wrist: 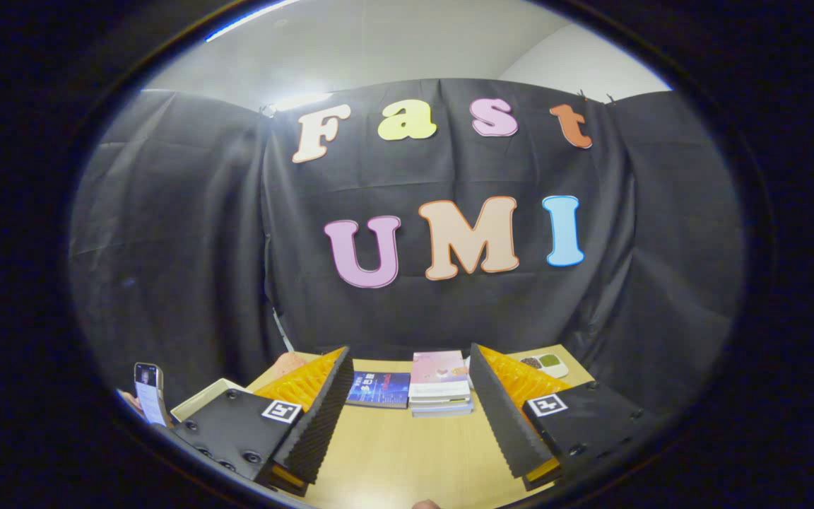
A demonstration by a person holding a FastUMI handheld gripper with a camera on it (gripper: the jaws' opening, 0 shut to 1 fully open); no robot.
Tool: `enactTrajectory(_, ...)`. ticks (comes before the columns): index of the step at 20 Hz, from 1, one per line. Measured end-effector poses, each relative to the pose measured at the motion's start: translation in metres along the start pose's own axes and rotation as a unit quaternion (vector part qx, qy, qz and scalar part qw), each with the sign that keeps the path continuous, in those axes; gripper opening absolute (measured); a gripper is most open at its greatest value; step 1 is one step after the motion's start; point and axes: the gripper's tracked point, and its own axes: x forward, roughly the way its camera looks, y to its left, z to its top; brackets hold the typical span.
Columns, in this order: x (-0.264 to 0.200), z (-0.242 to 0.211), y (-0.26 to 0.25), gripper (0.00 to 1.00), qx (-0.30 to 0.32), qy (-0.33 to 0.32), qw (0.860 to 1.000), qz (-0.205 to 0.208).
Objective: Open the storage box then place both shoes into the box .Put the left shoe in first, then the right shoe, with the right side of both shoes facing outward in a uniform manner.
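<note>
In the gripper view we see the gripper (pixel 413 417) held level above a wooden table (pixel 393 459), its fingers spread wide with bare tabletop in the gap and nothing pinched. We judge this aim, straight at the booth's wall rather than down at any object, to be a carrying or resting pose rather than a reach.

Just beyond the fingertips lie a stack of books (pixel 439 385) and, beside it, a flat dark-covered book (pixel 379 389). Past the right finger sits a small white dish (pixel 547 363) with two compartments of something dark and something green. Off to the left stands a phone (pixel 148 392), with a pale tray edge (pixel 205 397) near it.

Of the storage box and the shoes we can say nothing, neither where they lie nor how they look, so the task's stage stays unsettled.
</note>
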Motion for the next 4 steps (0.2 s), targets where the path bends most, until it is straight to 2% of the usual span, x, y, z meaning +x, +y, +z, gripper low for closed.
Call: enactTrajectory(4,-0.004,0.012,-0.02,1.0,-0.004,-0.012,1.0,0.017)
